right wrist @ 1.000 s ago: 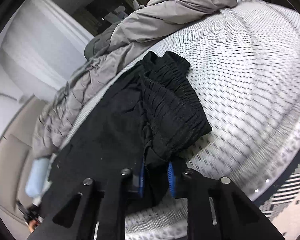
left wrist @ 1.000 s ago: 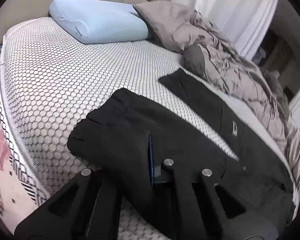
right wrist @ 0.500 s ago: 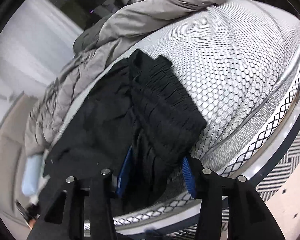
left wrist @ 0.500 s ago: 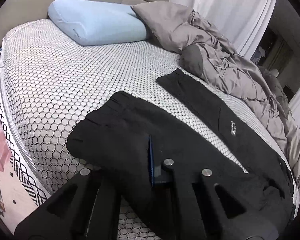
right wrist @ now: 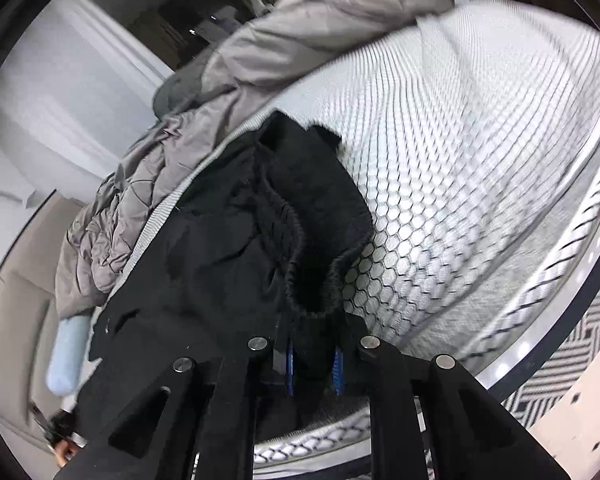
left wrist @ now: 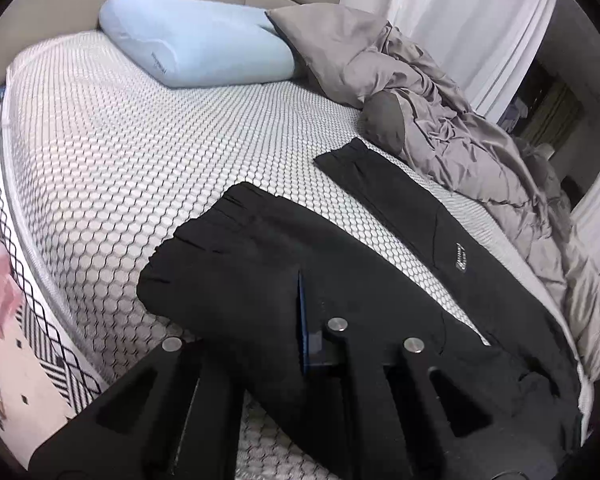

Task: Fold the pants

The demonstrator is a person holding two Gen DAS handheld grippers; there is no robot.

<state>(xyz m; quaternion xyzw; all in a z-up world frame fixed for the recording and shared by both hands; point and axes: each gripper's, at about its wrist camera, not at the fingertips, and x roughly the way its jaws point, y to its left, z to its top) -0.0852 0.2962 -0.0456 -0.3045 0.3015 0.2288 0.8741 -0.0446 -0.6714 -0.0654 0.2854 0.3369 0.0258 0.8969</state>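
Black pants (left wrist: 380, 272) lie spread on the honeycomb-patterned bed (left wrist: 120, 152), legs pointing toward the pillow. My left gripper (left wrist: 300, 320) is shut on the near pant leg, whose cloth drapes over the fingers. In the right wrist view the pants (right wrist: 220, 248) show their ribbed waistband end (right wrist: 316, 280) bunched at the bed's edge. My right gripper (right wrist: 314, 364) is shut on that waistband between its blue pads.
A light blue pillow (left wrist: 196, 40) lies at the head of the bed. A crumpled grey duvet (left wrist: 440, 112) runs along the far side, next to the pants. White curtains (left wrist: 460, 12) hang behind. Patterned floor (right wrist: 572, 360) lies below the bed edge.
My right gripper opened half a second ago and has closed again on the waistband, shifting its view. My left gripper has kept its hold and barely moved.
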